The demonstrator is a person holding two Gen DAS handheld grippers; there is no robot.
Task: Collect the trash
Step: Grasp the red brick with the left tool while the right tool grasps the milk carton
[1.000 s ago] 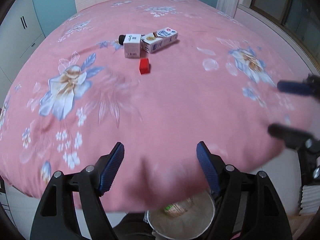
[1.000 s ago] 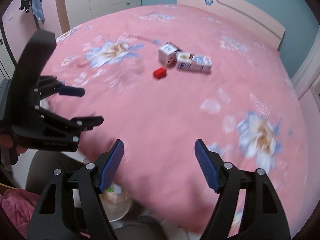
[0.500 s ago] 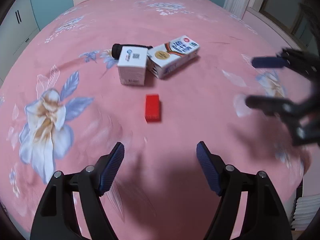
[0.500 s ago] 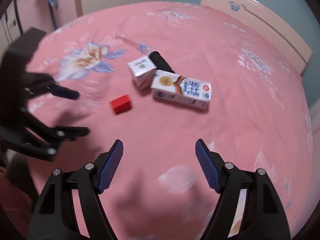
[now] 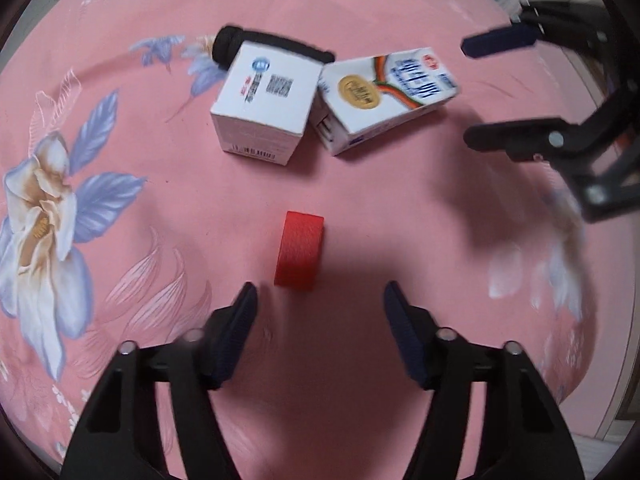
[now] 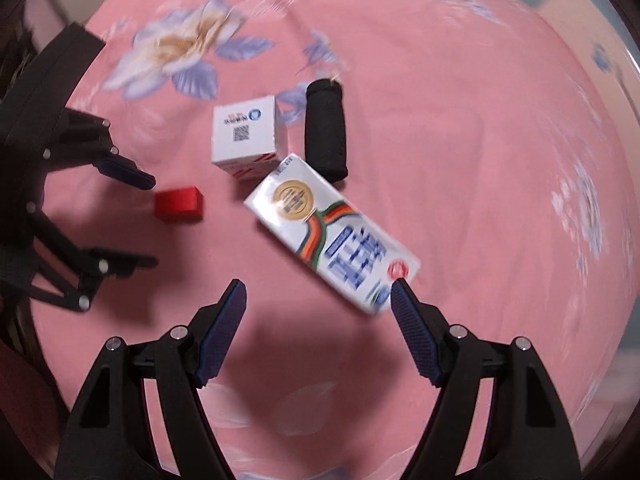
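My pink floral bed (image 5: 400,184) carries a white box (image 5: 266,100); milk carton (image 5: 386,90) touching it, black cylinder (image 5: 276,46) behind, red block (image 5: 300,252) nearer me.

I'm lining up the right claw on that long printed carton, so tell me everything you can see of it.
The long carton is a white rectangular drink box, glossy as coated card, with a gold round seal, rainbow stripes and blue lettering. It looks intact and lies flat on the pink bedspread, set diagonally. One end sits against the small white box, and the black cylinder lies close behind that end. Its other end reaches the open right claw, not gripped.
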